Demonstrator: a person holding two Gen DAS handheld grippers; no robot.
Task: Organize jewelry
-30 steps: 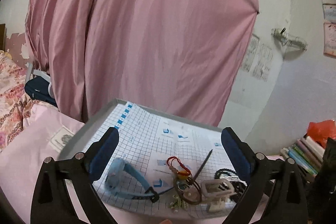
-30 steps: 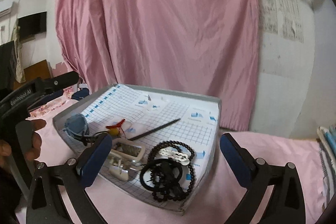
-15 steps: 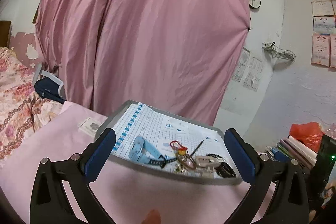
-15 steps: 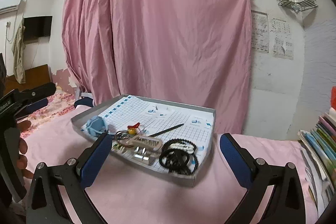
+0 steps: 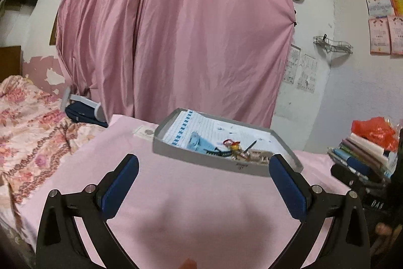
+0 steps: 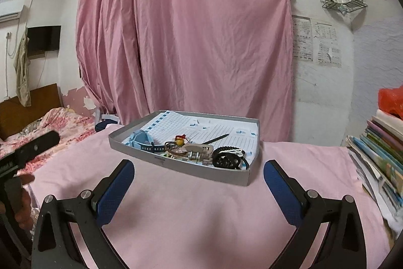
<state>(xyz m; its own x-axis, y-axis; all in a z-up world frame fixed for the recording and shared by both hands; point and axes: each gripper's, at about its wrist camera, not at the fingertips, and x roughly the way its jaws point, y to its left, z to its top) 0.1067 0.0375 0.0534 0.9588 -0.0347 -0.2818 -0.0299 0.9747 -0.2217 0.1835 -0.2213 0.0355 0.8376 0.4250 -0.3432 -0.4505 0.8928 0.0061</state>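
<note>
Hard to see

The small things (image 5: 239, 151) heaped in your tray (image 5: 201, 158) are blurry. The tray's near wall hides some. The books (image 6: 382, 155) run off the edge.

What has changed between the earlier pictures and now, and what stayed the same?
Both grippers, left gripper and right gripper, pulled back from the grey tray, which now looks smaller and farther. Nothing was grasped or released. Jaws stay open and empty; the jewelry remains in the tray.

Grey tray (image 6: 176, 167) on pink cloth, jewelry pile (image 6: 201, 151) at near edge
</note>
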